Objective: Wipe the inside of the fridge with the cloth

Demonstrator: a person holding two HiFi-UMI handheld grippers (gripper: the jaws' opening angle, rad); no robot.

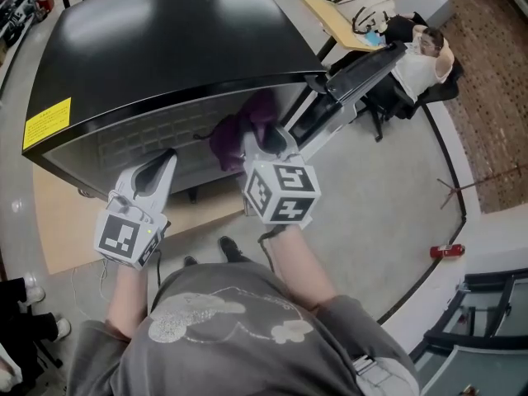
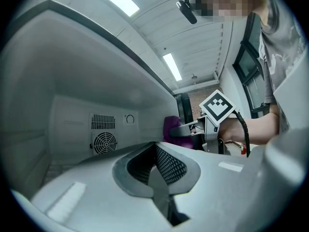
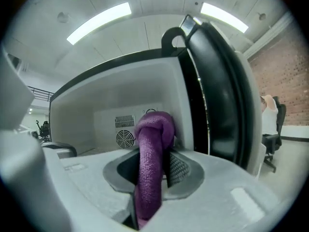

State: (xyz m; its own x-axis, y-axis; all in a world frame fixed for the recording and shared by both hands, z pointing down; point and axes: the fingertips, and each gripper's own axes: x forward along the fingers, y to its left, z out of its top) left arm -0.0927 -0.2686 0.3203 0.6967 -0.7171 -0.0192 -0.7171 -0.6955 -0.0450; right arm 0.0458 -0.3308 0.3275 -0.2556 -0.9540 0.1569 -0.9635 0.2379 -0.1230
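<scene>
A black mini fridge (image 1: 165, 40) stands in front of me with its door (image 1: 355, 77) swung open to the right. My right gripper (image 1: 257, 143) is at the fridge's opening, shut on a bunched purple cloth (image 1: 241, 126). In the right gripper view the cloth (image 3: 152, 158) stands up between the jaws before the white interior and the back-wall fan (image 3: 124, 138). My left gripper (image 1: 163, 162) hovers at the opening's left, shut and holding nothing. The left gripper view shows the fan (image 2: 104, 141), the cloth (image 2: 171, 128) and the right gripper (image 2: 195, 129) beside it.
The black door (image 3: 217, 95) rises close on the right of the cloth. A person (image 1: 422, 54) sits on a chair beyond the door, by a desk (image 1: 342, 11). A brown board (image 1: 58, 221) lies under the fridge. A small red object (image 1: 446, 251) lies on the floor.
</scene>
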